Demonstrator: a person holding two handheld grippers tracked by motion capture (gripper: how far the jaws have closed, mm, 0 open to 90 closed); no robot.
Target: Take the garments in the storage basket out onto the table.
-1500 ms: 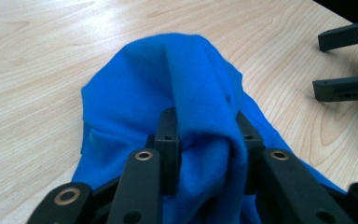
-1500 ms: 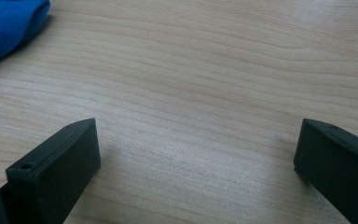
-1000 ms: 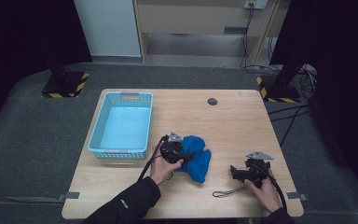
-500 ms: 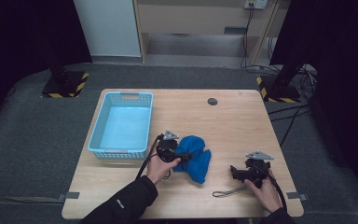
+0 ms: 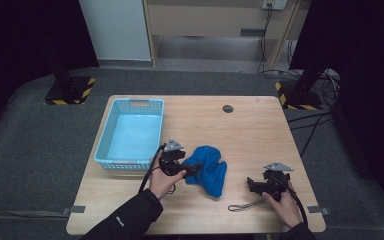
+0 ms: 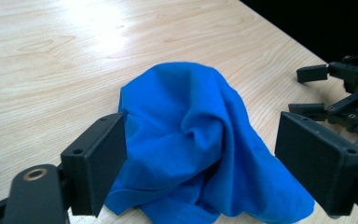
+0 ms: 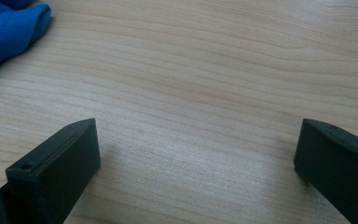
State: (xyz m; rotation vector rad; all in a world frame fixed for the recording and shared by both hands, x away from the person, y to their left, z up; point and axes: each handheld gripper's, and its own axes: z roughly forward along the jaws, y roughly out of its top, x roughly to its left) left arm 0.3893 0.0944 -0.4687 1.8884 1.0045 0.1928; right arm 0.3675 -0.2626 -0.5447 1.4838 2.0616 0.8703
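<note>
While your left gripper (image 6: 200, 163) has just been opening, the blue cloth (image 5: 207, 169) lies crumpled between its jaws, ungripped, on the surface (image 5: 260, 135); your right gripper (image 5: 254, 185) rests open. Blue basket (image 5: 111, 150) unfilled.

Left gripper (image 5: 192, 170), lower centre of high view: black body, grey three-cornered plate on top, black cable looping down toward sleeve (image 5: 125, 220). Sleeve dark, small white marking near cuff. Right gripper (image 5: 252, 184), lower right: same black build, grey plate, thin cable loop trailing lower left. Fingers (image 6: 95, 168) in left gripper view: flat black rectangular blocks, small screw holes, brass-ringed hole at lower left.
</note>
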